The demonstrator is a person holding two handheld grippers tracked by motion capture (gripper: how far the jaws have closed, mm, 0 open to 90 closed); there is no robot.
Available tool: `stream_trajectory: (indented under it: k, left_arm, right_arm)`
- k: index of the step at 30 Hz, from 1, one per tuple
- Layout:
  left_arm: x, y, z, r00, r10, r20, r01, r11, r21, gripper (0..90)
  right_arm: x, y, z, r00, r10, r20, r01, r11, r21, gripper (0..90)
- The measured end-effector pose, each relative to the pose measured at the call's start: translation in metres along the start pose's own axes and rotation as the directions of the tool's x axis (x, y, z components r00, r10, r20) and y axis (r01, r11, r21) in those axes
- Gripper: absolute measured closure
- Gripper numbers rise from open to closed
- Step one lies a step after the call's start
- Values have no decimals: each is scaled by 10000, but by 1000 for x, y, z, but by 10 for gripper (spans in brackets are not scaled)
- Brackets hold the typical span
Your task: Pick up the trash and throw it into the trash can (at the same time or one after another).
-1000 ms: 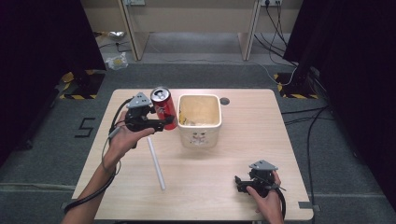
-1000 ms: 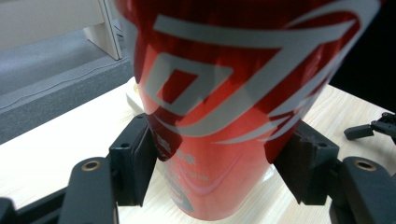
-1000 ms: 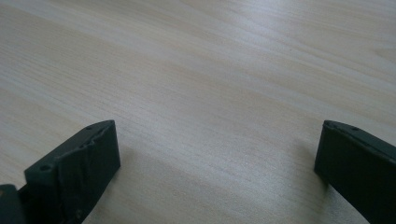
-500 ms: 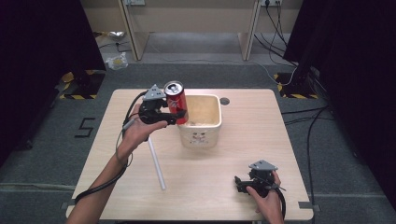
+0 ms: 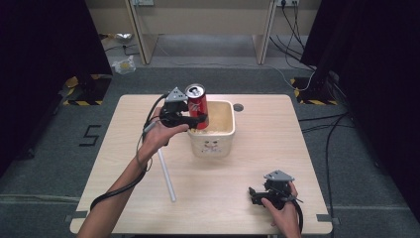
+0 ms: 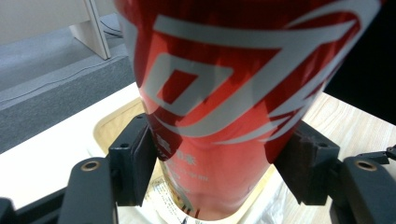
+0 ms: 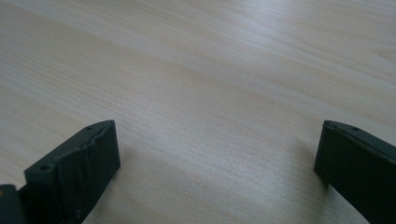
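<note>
Left gripper (image 5: 197, 119) clamps red soda can (image 5: 197, 103) upright over the cream bin's (image 5: 213, 145) 9 o'clock rim, likely for dropping in. Right gripper (image 5: 253, 194) rests at table's (image 5: 277, 134) 5 o'clock, jaws apart, empty.

Grey carpet (image 5: 237, 74) is covering the floor around the light wooden worktop (image 5: 277, 134). Black curtains (image 5: 44, 39) are hanging at both sides, and cables (image 5: 327, 134) are lying on the right.
</note>
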State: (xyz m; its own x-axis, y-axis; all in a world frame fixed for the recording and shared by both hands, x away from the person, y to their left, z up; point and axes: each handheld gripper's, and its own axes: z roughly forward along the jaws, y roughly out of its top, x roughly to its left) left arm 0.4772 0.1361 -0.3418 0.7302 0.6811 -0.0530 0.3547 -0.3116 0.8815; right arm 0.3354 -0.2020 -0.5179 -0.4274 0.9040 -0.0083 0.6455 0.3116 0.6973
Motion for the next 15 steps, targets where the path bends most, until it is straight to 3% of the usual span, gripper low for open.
stream_trajectory:
  k: [15]
  left_arm:
    - [5, -9, 23, 9998, -137, -132, 141, 9995, 280, 336]
  right_arm:
    - [0, 0, 0, 10000, -77, -26, 77, 10000, -17, 2]
